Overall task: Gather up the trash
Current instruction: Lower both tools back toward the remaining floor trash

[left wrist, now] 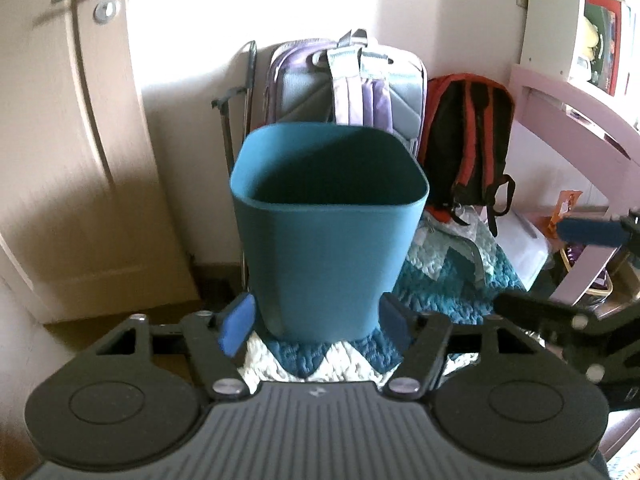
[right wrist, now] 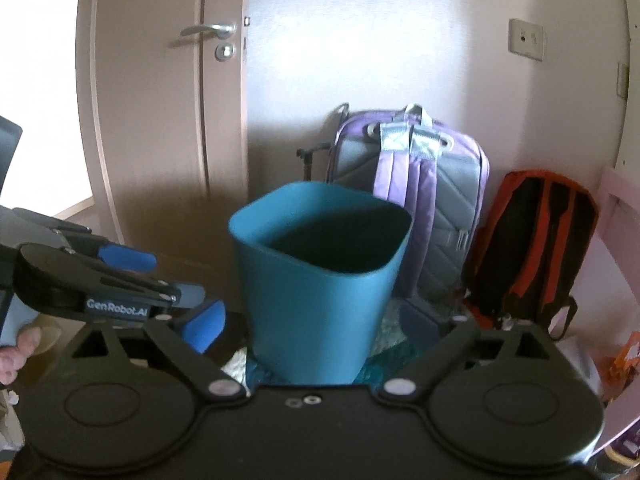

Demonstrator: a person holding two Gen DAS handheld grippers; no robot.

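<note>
Your left gripper [left wrist: 316, 326] has its blue-padded jaws standing apart with nothing clamped between them; the teal plastic waste bin [left wrist: 326, 220] rises in the gap just beyond the pads, and you cannot tell from this view whether either pad brushes its lower wall. The bin stands upright on a blue-and-white quilted blanket [left wrist: 452, 280], its square rounded mouth open toward you and its inside in deep shadow, so whatever lies in it is not visible.

Your right gripper [right wrist: 312, 326] has its jaws spread wide, wider than the bin's base, and holds nothing. In the right wrist view the same bin [right wrist: 320, 280] sits between the two fingers and ahead of them. Your left gripper also shows at the left edge of that view [right wrist: 160, 292], near the bin's side, with a part of your hand [right wrist: 18, 350] behind it.

Behind the bin a lilac and grey backpack [left wrist: 360, 88] leans against the pale wall, and a black and orange-red backpack [left wrist: 468, 140] stands just beside it to the right. A cream door with a silver lever handle [right wrist: 208, 30] is to the left, and a pink wooden frame [left wrist: 576, 112] runs along the right edge.
</note>
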